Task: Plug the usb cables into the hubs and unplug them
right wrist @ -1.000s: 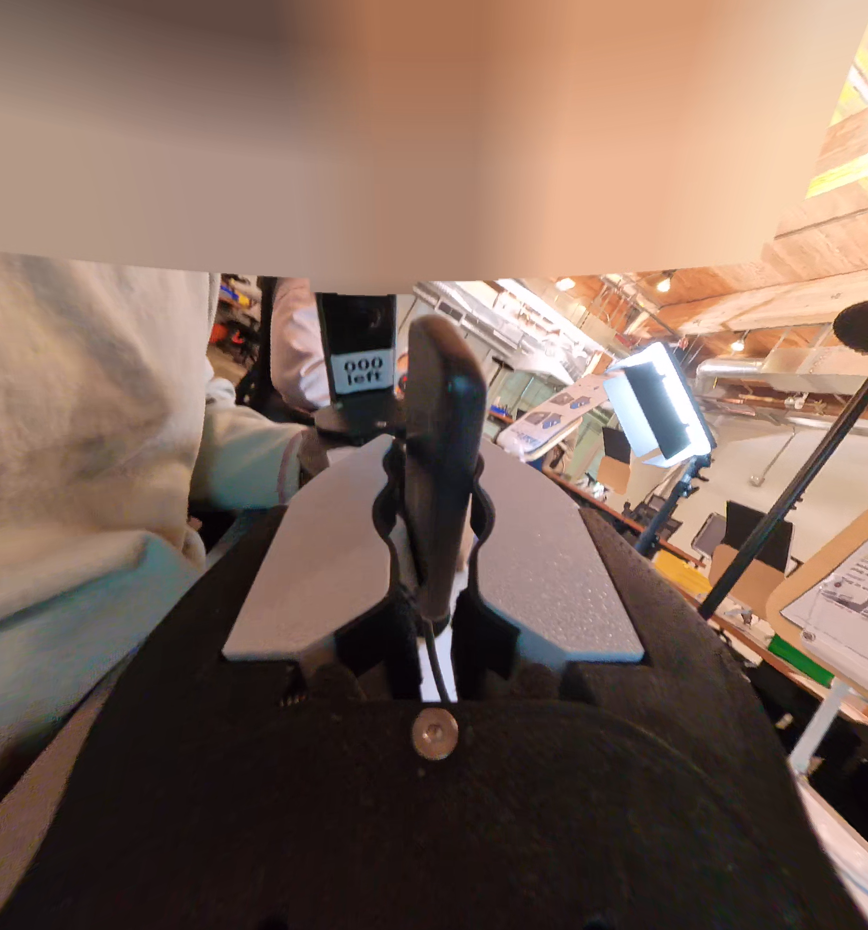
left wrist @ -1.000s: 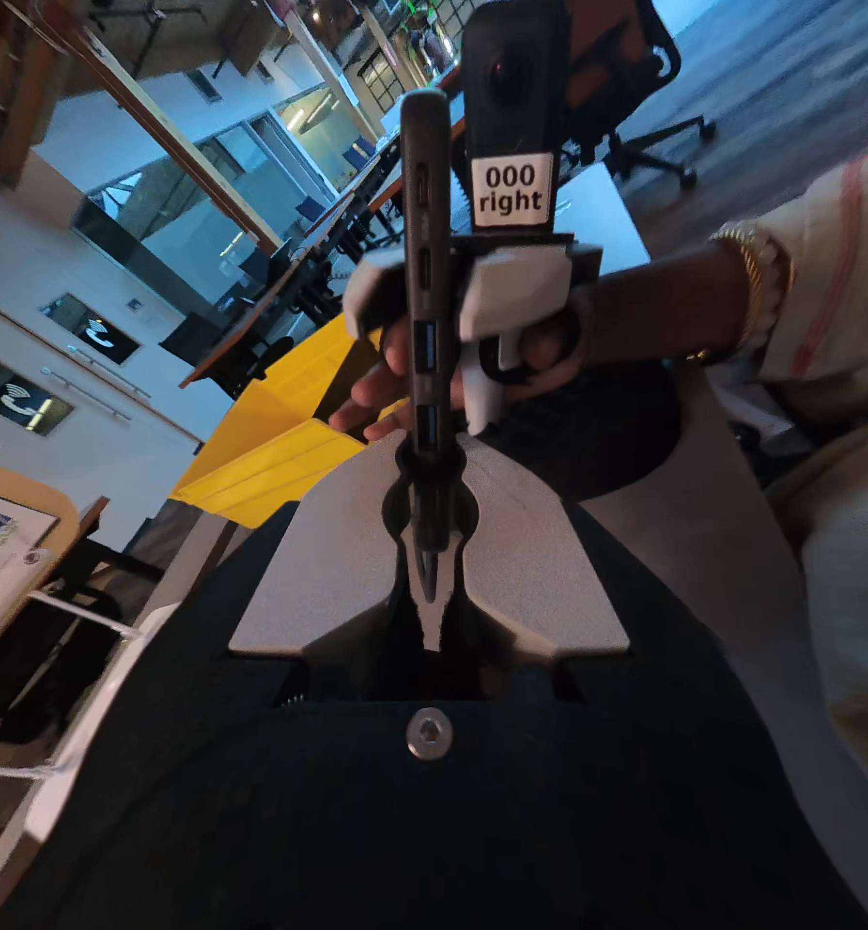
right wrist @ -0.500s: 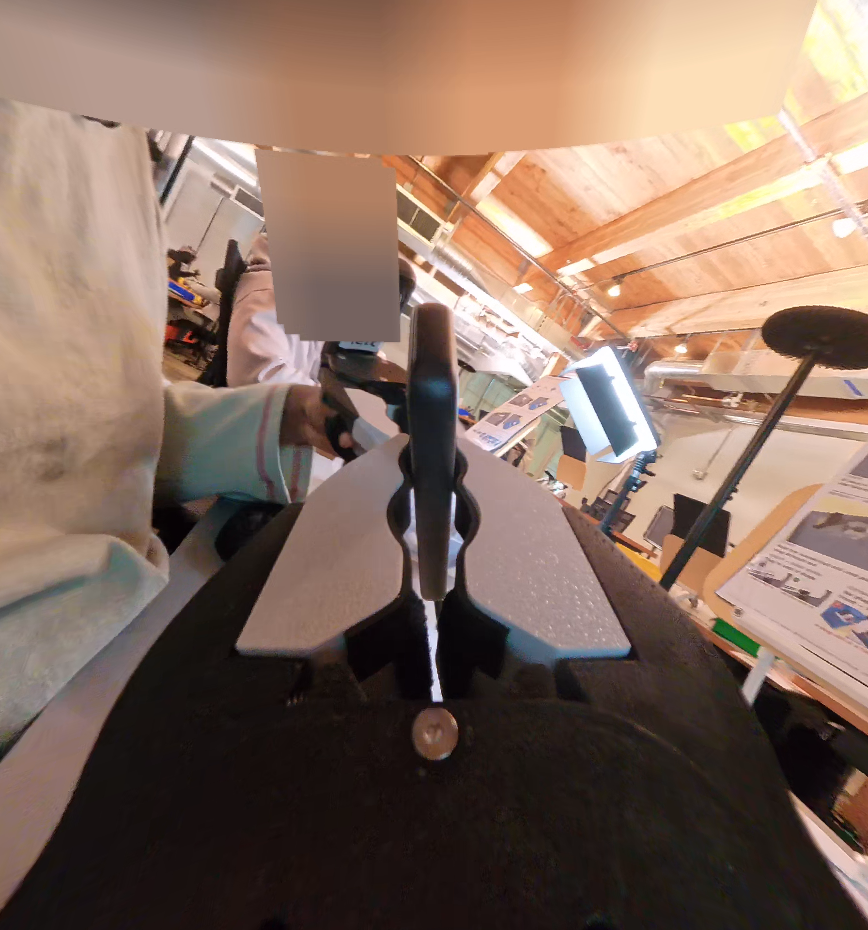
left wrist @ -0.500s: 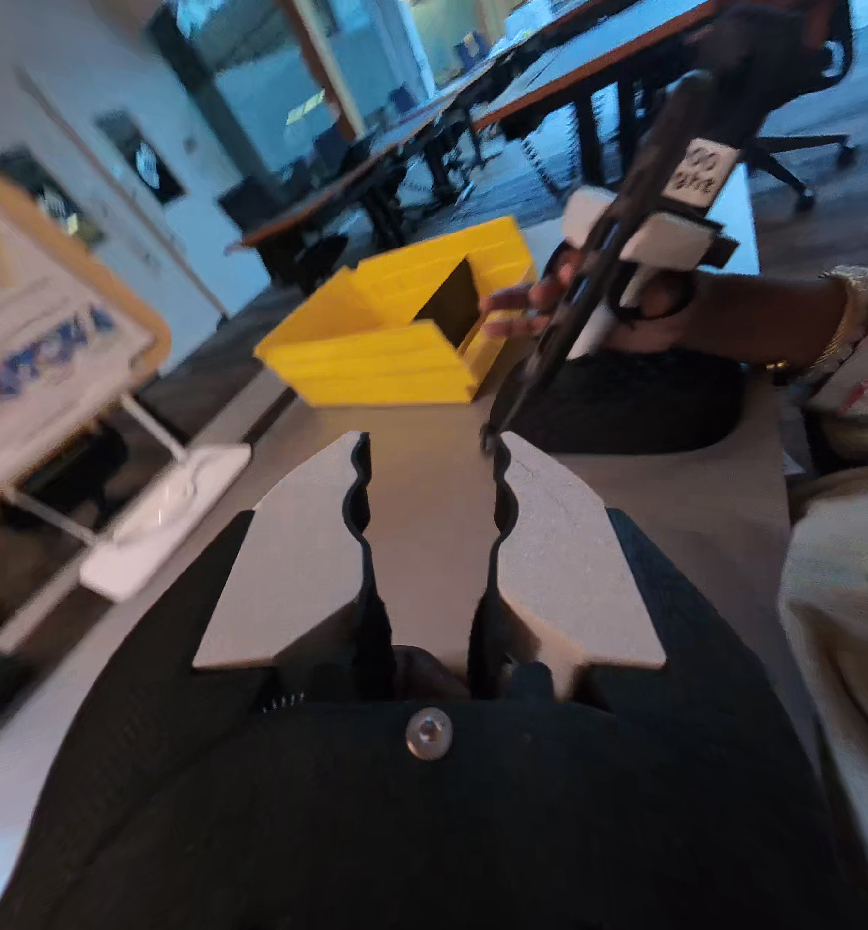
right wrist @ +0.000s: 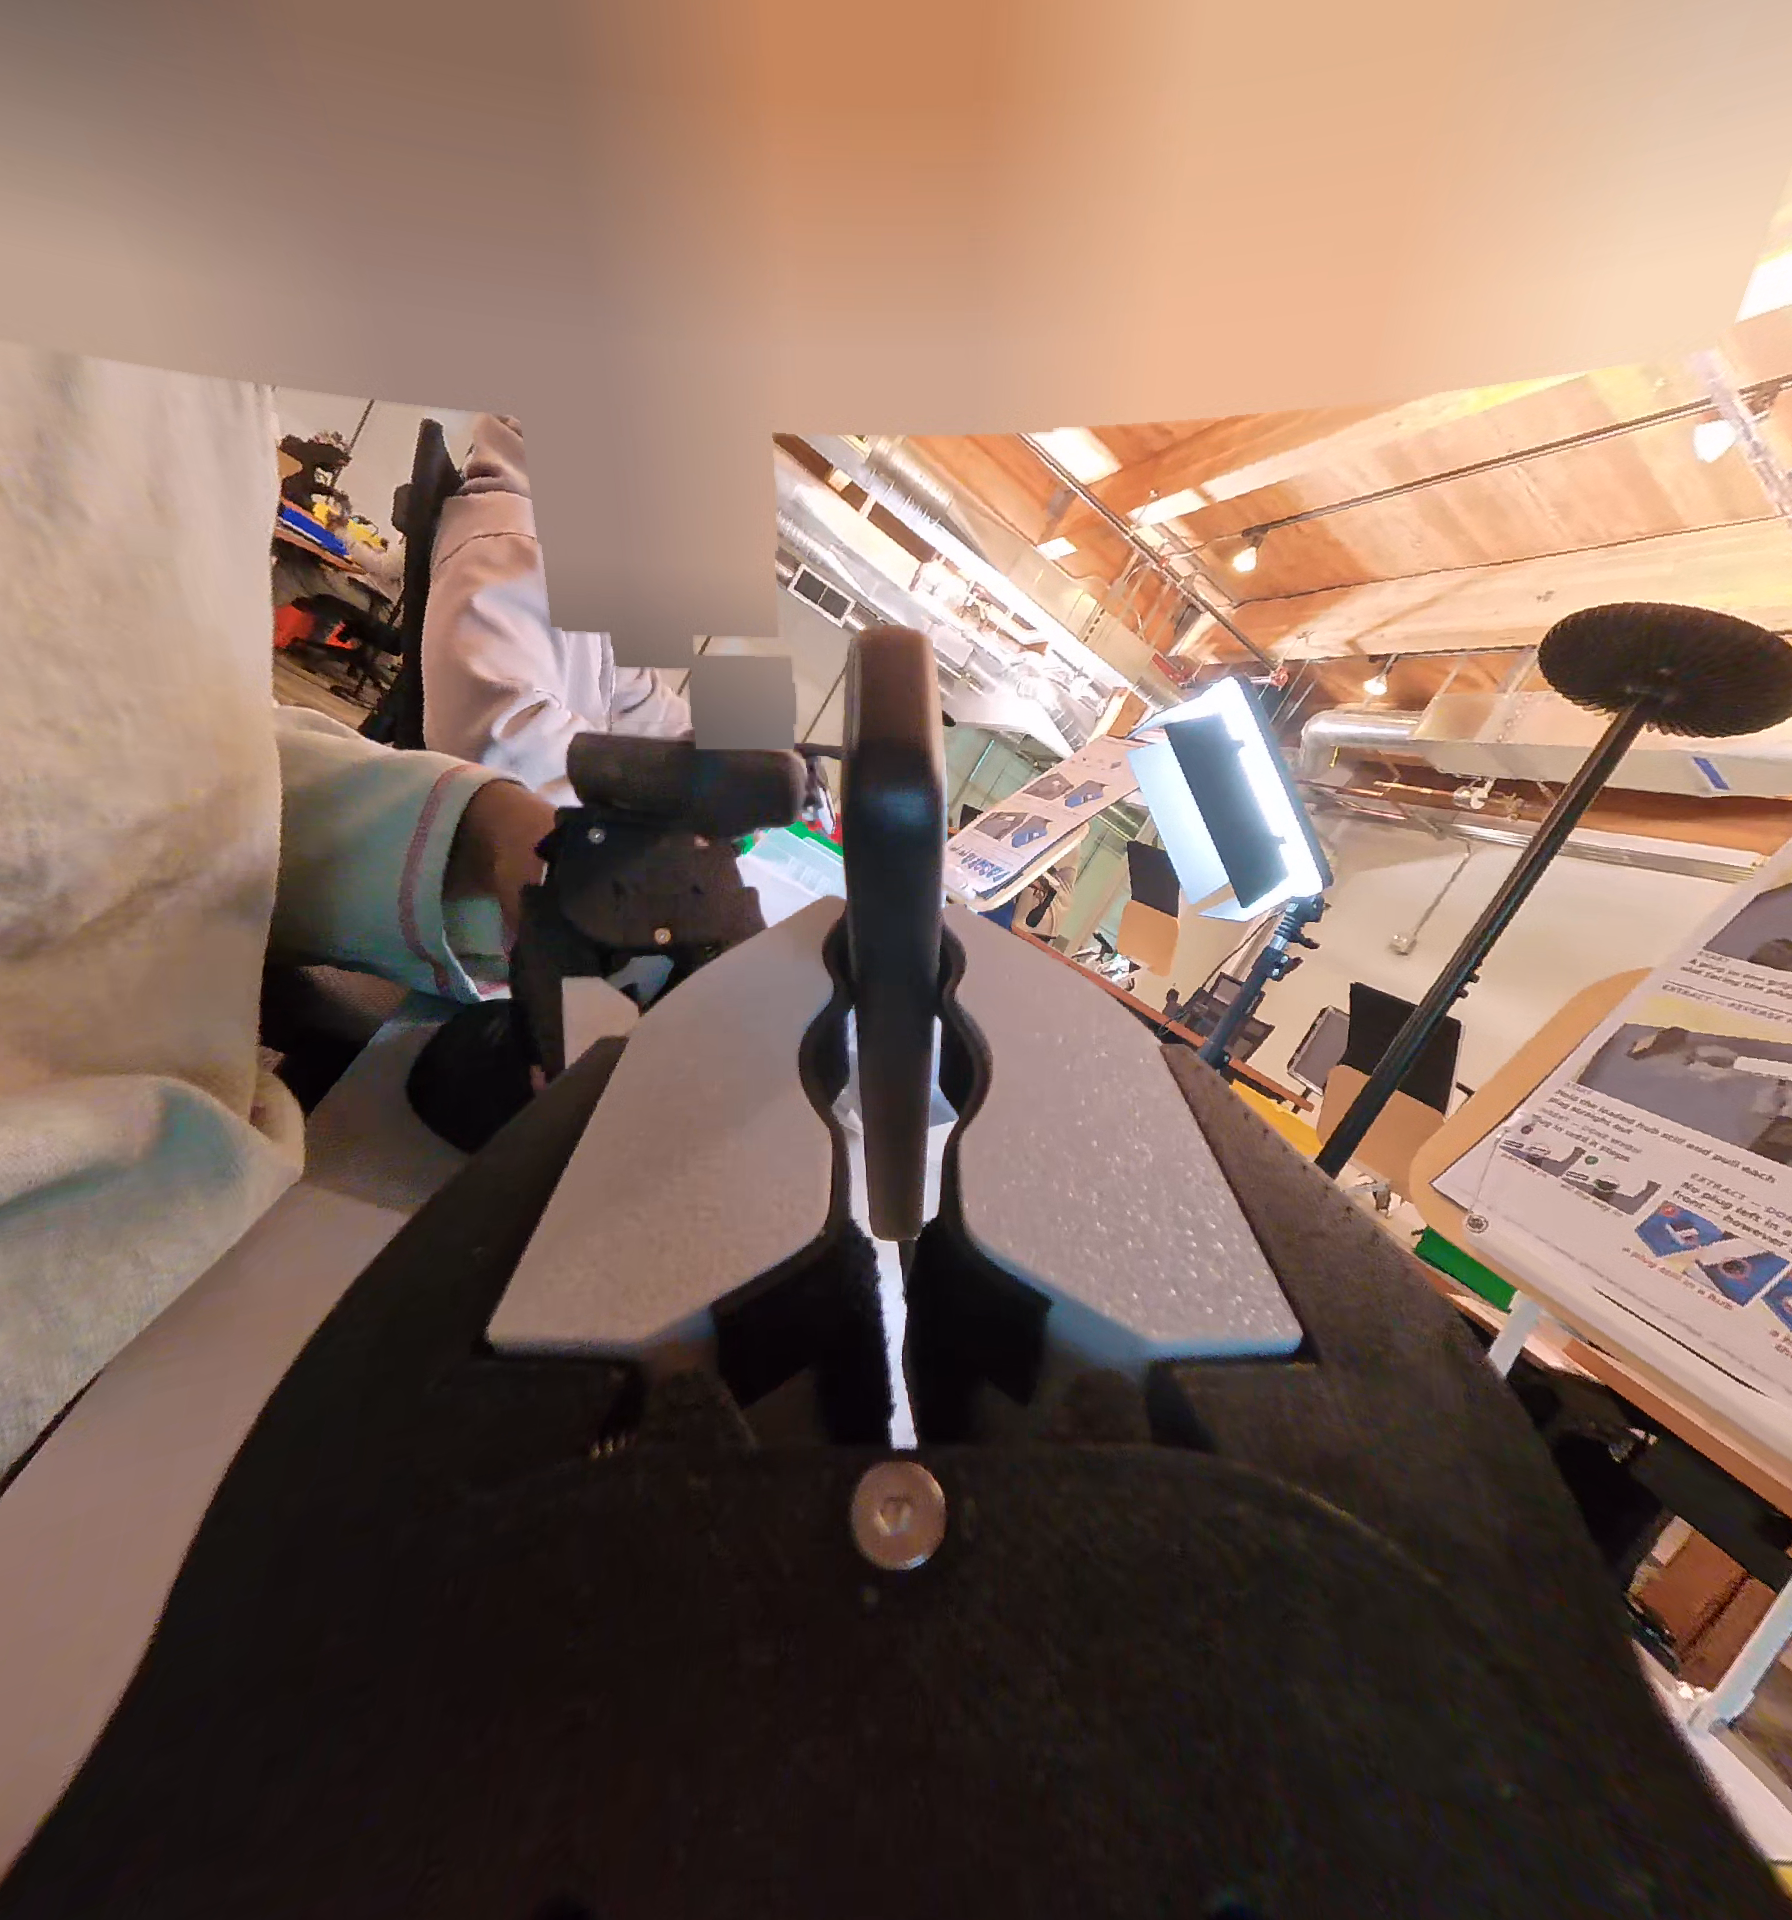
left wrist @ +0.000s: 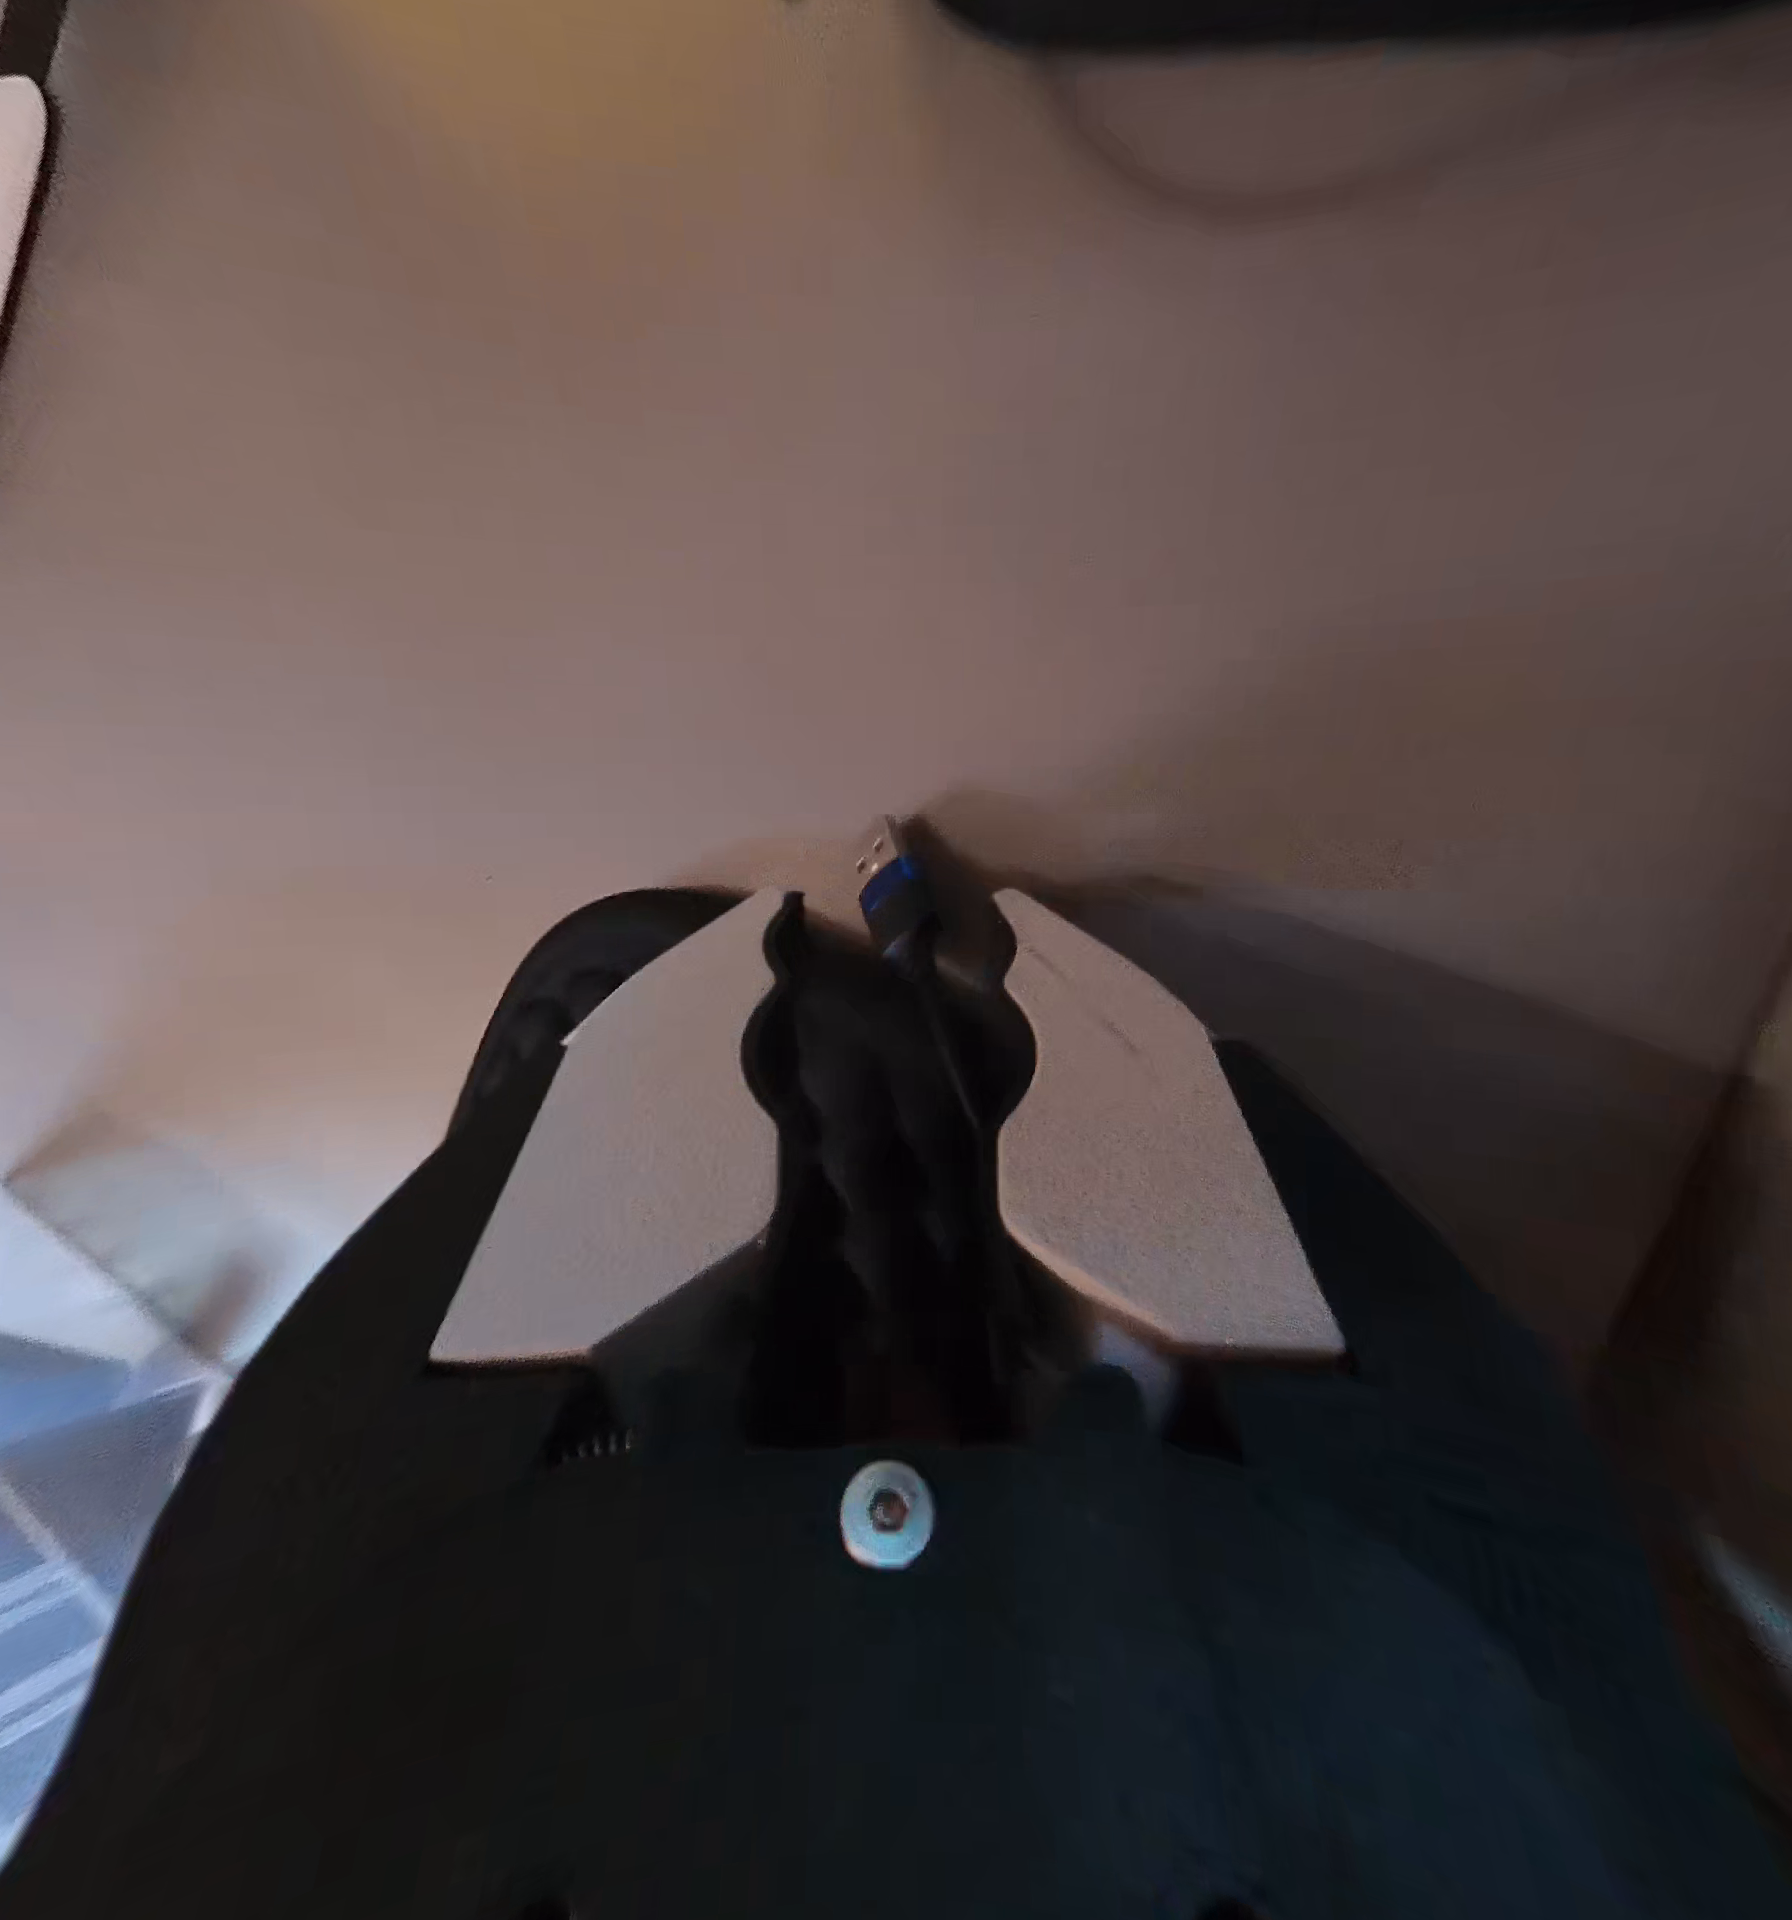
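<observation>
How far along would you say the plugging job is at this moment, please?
Done: the right gripper is shut on the dark hub, held upright. In hand: the left gripper is open, low over the table, its fingers on either side of a cable plug with a blue collar. Left: grasping that plug and pushing it into the hub, then unplugging. No cable shows in the hub here.

Left wrist view dim, motion-blurred, table (left wrist: 663,520) shadowed brown, right wrist view bright, sharp, lit by glowing panel light (right wrist: 1230,795), wide-angle bending at edges
</observation>
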`<state>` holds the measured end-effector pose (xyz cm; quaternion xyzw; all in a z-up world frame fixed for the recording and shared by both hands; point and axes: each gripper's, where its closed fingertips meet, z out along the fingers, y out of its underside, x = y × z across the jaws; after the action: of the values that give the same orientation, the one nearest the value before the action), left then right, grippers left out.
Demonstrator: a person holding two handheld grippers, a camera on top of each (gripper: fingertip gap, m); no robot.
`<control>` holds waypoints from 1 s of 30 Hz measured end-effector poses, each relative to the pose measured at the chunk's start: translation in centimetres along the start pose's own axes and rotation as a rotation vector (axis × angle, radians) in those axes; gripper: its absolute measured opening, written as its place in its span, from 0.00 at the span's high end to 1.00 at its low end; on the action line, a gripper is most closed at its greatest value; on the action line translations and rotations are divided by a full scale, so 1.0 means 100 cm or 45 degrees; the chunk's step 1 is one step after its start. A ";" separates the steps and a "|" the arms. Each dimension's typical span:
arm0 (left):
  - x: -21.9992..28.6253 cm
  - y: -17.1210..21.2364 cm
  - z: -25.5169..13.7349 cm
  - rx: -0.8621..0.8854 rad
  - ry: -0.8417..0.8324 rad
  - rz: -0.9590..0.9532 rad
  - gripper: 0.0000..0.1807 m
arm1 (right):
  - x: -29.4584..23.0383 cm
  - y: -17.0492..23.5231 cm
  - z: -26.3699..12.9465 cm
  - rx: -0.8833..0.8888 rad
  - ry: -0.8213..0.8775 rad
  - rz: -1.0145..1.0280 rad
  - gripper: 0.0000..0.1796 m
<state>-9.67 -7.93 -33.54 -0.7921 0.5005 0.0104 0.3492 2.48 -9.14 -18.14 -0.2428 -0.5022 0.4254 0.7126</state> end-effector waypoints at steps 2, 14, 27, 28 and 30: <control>0.002 0.007 0.003 -0.042 -0.026 0.065 0.88 | 0.000 -0.001 -0.001 0.005 0.004 0.003 0.93; -0.016 0.048 -0.057 0.110 0.405 -0.600 0.96 | -0.001 0.000 0.000 0.000 0.007 0.002 0.93; -0.040 0.065 -0.044 0.031 0.021 -0.401 0.82 | 0.000 0.000 -0.001 0.004 0.005 0.014 0.93; -0.040 0.063 -0.045 0.040 -0.009 -0.336 0.81 | 0.000 0.000 0.000 0.004 0.006 0.015 0.93; -0.038 0.062 -0.048 0.019 -0.071 -0.213 0.80 | 0.000 0.000 0.000 0.003 0.005 0.015 0.93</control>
<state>-18.11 -9.16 -31.88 -0.8279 0.4228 -0.0006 0.3686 2.52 -9.16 -18.15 -0.2458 -0.4987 0.4298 0.7114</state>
